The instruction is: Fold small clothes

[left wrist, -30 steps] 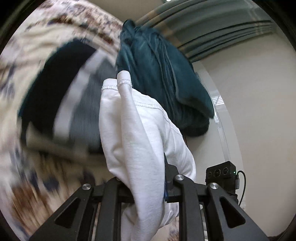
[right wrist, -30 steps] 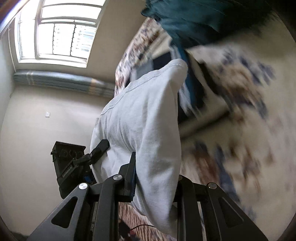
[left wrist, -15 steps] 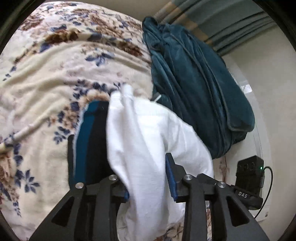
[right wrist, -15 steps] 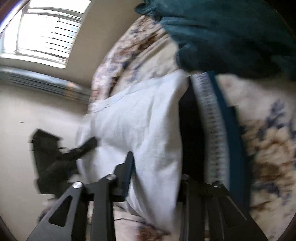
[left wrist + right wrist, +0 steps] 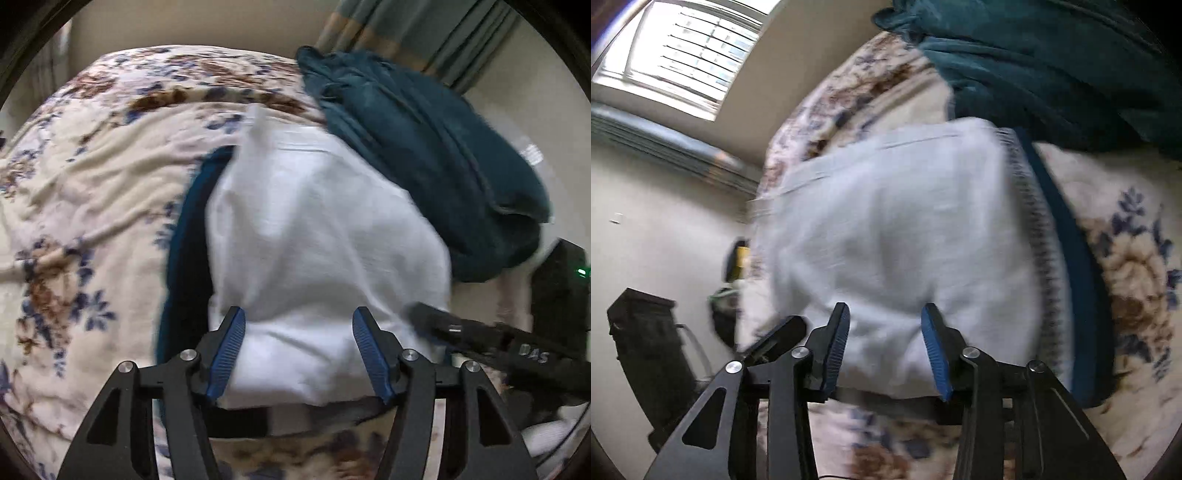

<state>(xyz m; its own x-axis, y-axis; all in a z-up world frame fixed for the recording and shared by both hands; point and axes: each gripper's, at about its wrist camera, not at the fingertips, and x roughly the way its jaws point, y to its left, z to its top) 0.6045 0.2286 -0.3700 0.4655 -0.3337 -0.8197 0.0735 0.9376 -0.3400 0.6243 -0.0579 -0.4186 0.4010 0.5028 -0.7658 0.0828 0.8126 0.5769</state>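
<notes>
Fingers (image 5: 364, 354) of my left gripper (image 5: 297, 354) stand wide, the white garment (image 5: 314, 240) lying folded between them on the bed (image 5: 92, 184) over a dark striped garment (image 5: 184, 258). Right view: right gripper (image 5: 886, 350) likewise spread, holding nothing. I judge this fold done; other clothes remain.

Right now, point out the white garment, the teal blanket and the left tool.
white garment (image 5: 317, 236), left wrist view, middle of cloth
teal blanket (image 5: 424, 147), left wrist view, top folds
left tool (image 5: 298, 325), left wrist view, between fingertips
</notes>
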